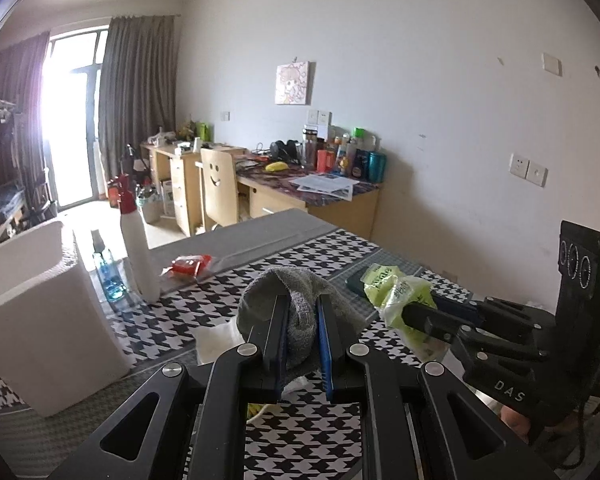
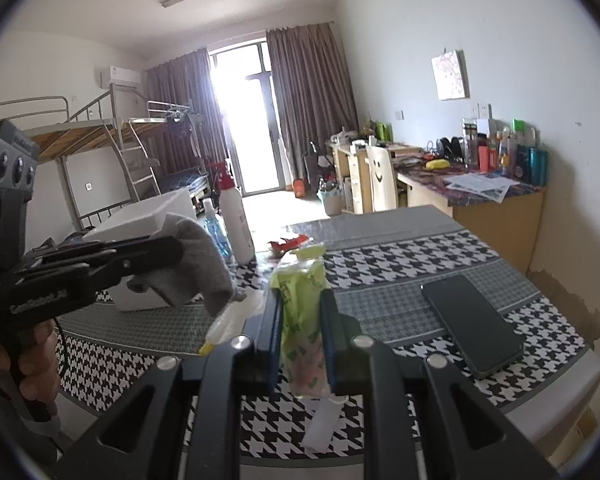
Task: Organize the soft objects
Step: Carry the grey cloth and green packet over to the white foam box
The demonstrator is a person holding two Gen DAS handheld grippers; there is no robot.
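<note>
My left gripper (image 1: 303, 312) is shut on a grey sock (image 1: 296, 300) and holds it above the houndstooth tablecloth (image 1: 332, 252). My right gripper (image 2: 300, 304) is shut on a yellow-green plastic packet (image 2: 302, 300), also lifted off the cloth. In the left wrist view the right gripper (image 1: 414, 314) shows at the right with the packet (image 1: 396, 292). In the right wrist view the left gripper (image 2: 172, 252) shows at the left with the sock (image 2: 204, 264) hanging from it. A white bin (image 1: 40, 312) stands at the left of the table.
A white spray bottle (image 1: 138, 248), a small blue bottle (image 1: 106, 272) and a red packet (image 1: 188, 265) stand beyond the bin. A dark phone (image 2: 470, 324) lies at the right on the cloth. White tissue (image 1: 216, 340) lies under the left gripper. Desks, a chair and a bunk bed stand behind.
</note>
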